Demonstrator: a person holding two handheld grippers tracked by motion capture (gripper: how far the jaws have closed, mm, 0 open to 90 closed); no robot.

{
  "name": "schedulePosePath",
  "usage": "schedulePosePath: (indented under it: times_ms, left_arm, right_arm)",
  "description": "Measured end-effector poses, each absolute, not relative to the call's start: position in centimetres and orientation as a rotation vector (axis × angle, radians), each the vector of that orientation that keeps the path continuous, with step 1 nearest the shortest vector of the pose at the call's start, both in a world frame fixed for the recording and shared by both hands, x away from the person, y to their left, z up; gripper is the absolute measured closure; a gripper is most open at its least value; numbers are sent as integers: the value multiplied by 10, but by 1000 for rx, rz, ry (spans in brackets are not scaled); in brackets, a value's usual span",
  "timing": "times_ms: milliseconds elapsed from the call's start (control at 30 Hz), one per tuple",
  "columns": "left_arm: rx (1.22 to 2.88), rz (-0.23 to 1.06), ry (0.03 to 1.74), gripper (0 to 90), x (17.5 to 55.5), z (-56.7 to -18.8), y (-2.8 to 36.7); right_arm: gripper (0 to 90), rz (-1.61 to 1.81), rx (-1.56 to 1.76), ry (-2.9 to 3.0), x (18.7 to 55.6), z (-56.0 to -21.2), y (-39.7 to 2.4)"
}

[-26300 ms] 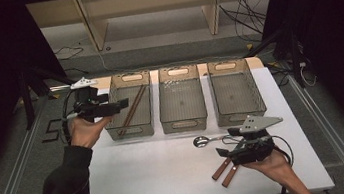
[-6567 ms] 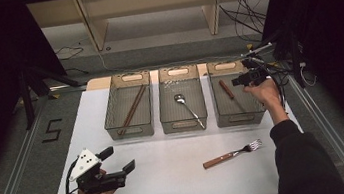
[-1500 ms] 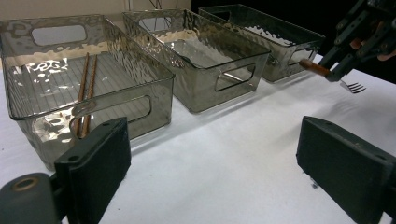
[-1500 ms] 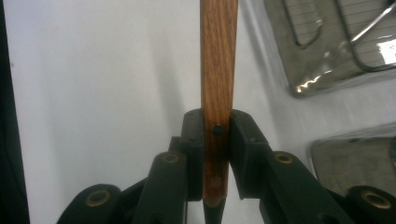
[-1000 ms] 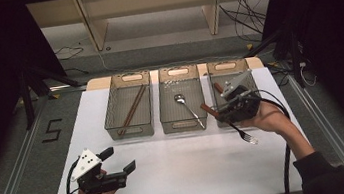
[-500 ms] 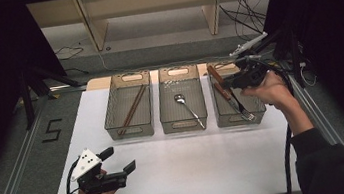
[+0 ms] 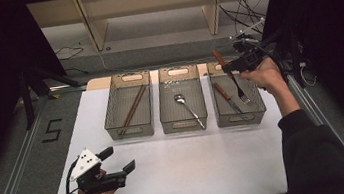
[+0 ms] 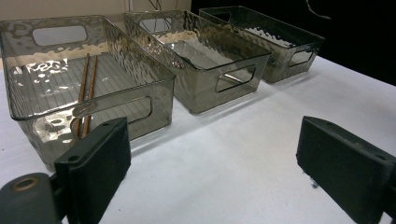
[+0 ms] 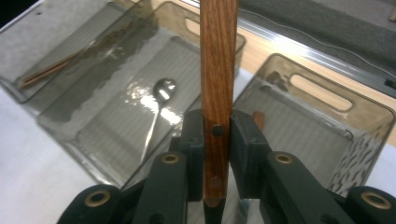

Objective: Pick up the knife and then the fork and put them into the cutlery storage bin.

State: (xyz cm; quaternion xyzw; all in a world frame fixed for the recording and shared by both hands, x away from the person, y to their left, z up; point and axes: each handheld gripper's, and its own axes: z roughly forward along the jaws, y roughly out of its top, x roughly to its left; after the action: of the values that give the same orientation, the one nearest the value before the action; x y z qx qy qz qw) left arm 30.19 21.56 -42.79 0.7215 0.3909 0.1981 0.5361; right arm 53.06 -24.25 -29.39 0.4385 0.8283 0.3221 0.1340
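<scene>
Right gripper (image 7: 230,67) is clamped on the wooden handle of the fork (image 7: 237,84); in the right gripper view the jaws press flat on both sides of the handle (image 9: 217,93). The fork hangs over the right-hand bin (image 7: 258,112), above its far end. Long axis slants: handle end up and toward the shelf side, tines down and toward the person. A wood-handled knife (image 7: 226,98) lies inside that bin. Left gripper (image 7: 118,160) rests low over the near-left table (image 7: 194,164), jaws wide apart, nothing between them.
</scene>
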Motion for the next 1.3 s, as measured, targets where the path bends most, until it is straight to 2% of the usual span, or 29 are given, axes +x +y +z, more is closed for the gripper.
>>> schedulePosePath:
  times_ms: [400, 1300]
  left_arm:
    - [1715, 477, 930, 98, 302, -428, 216]
    - [1716, 473, 928, 98, 301, -427, 217]
  right_arm:
    - [770, 865, 1373, 2323, 552, -311, -255]
    - [769, 698, 1446, 2309, 566, -371, -263]
